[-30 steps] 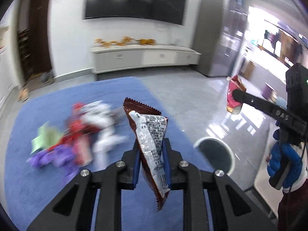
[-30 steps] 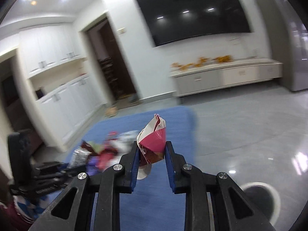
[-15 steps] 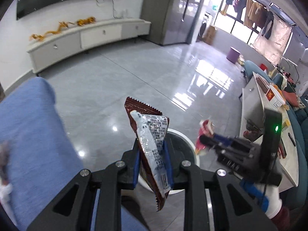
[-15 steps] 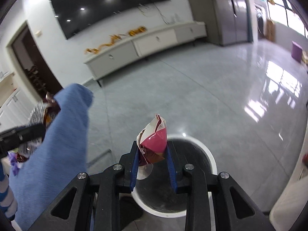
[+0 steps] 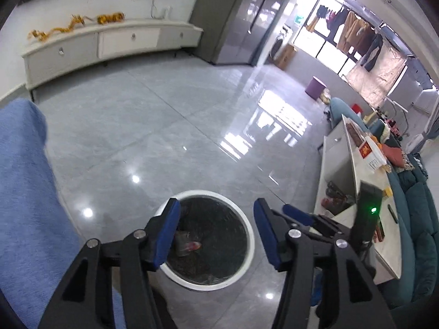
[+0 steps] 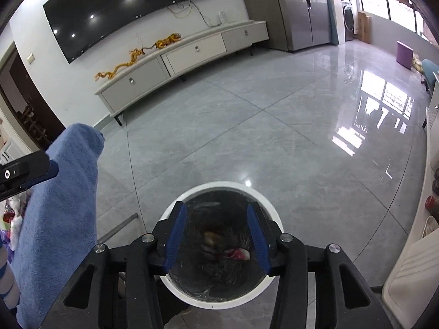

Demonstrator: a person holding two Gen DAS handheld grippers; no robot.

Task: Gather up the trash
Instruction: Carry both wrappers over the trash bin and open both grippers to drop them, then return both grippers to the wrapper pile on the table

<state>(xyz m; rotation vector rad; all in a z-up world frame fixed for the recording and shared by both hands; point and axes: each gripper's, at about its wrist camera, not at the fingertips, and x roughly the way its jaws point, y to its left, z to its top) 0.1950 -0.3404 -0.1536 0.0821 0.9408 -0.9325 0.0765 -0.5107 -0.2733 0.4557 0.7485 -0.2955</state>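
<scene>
Along the left edge of both views runs a blue cloth-covered surface (image 5: 24, 205), and nothing lies between either claw and the bin below. In the upper left of the left wrist view a pale low cabinet (image 5: 109, 44) stands against the wall with a yellow ornament (image 5: 74, 24) on top; a grey fridge (image 5: 241, 16) stands at upper centre, a purple stool (image 5: 315, 87) sits on the glossy grey tiled floor (image 5: 178, 126), and a white counter (image 5: 365, 186) and a teal sofa (image 5: 417, 219) fill the right side.

The trash bin (image 5: 248, 242) is round, white-rimmed and lined in dark plastic, low in the centre of the frame. Inside lie crumpled wrappers (image 5: 189, 245), one pale with a red patch, resting on the liner.

The left gripper (image 5: 216, 233) hangs over the bin with its blue-padded jaws spread wide and nothing between them. The right gripper (image 6: 216, 235) is likewise spread apart and empty, directly above the bin (image 6: 219, 187).

Only the left wrist view shows the laundry hung by the bright window at upper right, and the right gripper's black body (image 5: 329, 230) with a green light beside the left claw. Only the right wrist view shows the large black television (image 6: 123, 8) on the wall, a brownish wrapper (image 6: 212, 237) next to a red-and-white one (image 6: 238, 253) in the bin, and more litter (image 6: 12, 219) at the far left edge on the blue surface.
</scene>
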